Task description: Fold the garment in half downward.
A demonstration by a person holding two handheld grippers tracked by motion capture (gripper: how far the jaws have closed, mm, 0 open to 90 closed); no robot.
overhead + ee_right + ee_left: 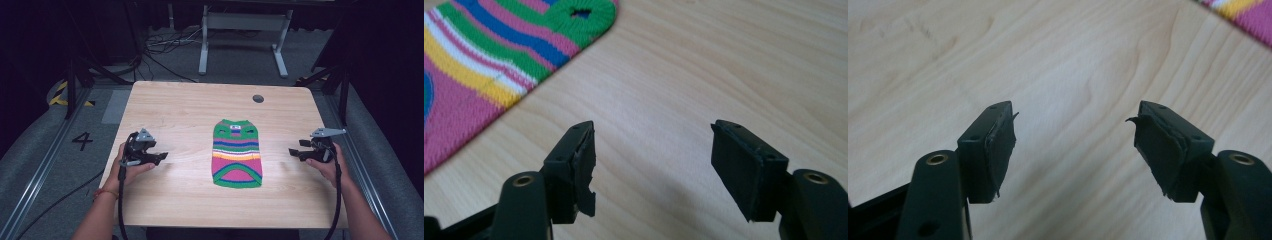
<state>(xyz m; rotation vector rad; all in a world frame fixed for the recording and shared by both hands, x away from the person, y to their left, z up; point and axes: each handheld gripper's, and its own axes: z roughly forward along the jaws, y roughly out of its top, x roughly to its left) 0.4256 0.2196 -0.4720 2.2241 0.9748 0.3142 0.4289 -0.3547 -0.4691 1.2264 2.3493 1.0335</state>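
Note:
A small knitted garment (237,154) with green, pink, blue, yellow and white stripes lies flat in the middle of the wooden table (185,107). My left gripper (161,157) is held to its left, a little above the wood, pointing toward it, jaws apart and empty. In the left gripper view (1075,142) only bare wood lies between the jaws, and a corner of the garment (1243,15) shows at top right. My right gripper (295,151) is on the garment's right side, also open and empty. The right gripper view (654,165) has the striped garment (489,60) at upper left.
A round dark hole (258,98) sits in the tabletop near the far edge. Beyond the table stand a white metal frame (245,30) and loose cables on the grey floor. A taped number marks the floor (82,140) at the left.

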